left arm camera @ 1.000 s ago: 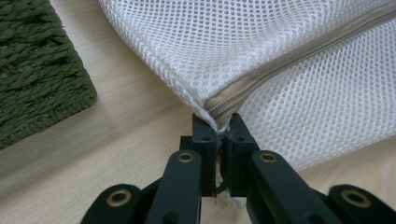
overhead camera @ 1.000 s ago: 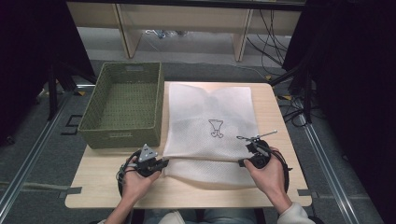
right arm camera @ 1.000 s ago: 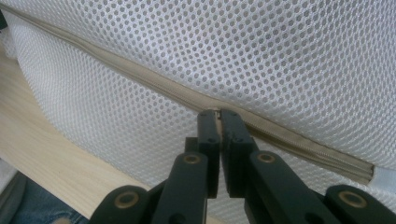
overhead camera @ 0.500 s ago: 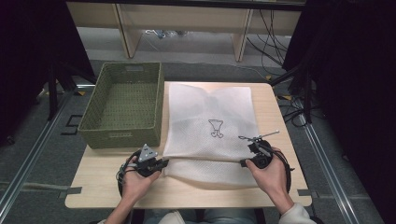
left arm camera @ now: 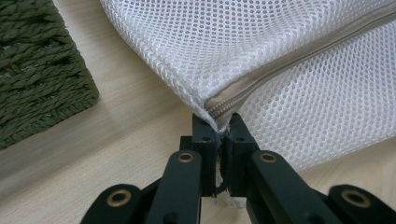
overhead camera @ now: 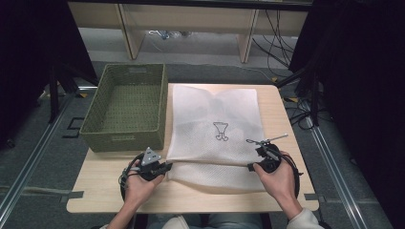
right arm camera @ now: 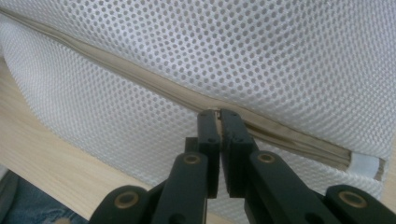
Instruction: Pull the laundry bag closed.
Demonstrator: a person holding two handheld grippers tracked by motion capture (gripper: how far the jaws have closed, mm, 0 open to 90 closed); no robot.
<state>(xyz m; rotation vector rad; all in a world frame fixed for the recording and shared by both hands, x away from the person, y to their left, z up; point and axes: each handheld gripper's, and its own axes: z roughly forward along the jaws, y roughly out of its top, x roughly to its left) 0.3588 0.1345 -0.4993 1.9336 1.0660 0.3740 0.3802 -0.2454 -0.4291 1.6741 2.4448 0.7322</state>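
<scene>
Now, left gripper [left arm camera: 218, 127] clamped on white mesh bag's [overhead camera: 215, 119] zipper end, right gripper [right arm camera: 218, 114] pinching the zipper [right arm camera: 177, 95], woven green basket [overhead camera: 125, 102] beyond the left gripper.

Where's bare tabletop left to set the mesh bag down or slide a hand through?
Free: the front strip of the table between the hands, the near-left corner below the green basket, and a thin right edge beside the mesh bag. The basket stands empty. Crowded: the middle, under the bag.
</scene>
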